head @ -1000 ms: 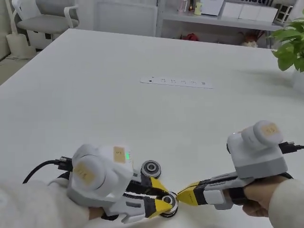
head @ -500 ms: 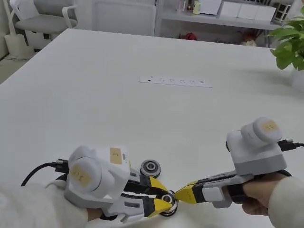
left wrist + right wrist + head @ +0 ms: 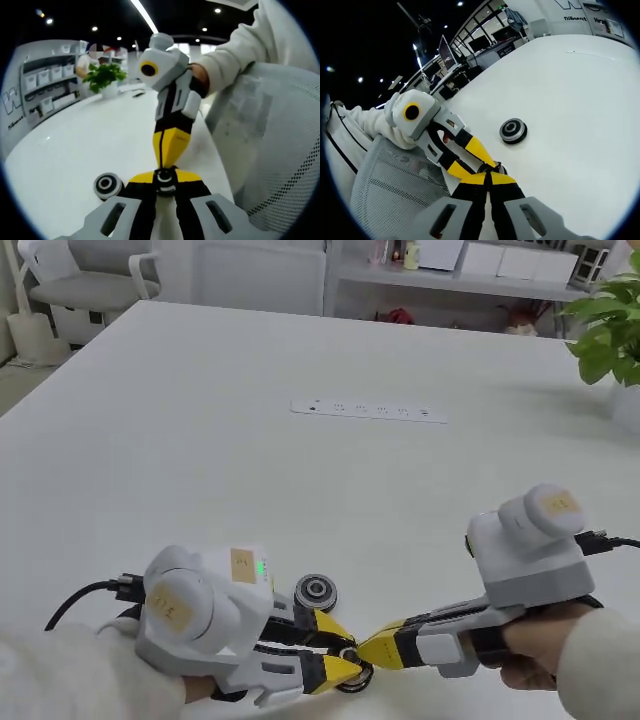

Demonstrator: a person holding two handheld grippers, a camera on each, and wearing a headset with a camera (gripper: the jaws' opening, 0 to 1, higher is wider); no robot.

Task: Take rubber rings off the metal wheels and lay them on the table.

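left gripper (image 3: 350, 660): jaws clamped on small round metal wheel with black rubber ring (image 3: 165, 180) | right gripper (image 3: 368, 650): jaws narrow, tips at that wheel (pinch unclear) | second ringed metal wheel (image 3: 316, 591): flat on white table (image 3: 300, 470), nearby

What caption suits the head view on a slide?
Left gripper and right gripper, yellow-tipped, meet at a small metal wheel; a second black-ringed wheel lies nearby on the white table.
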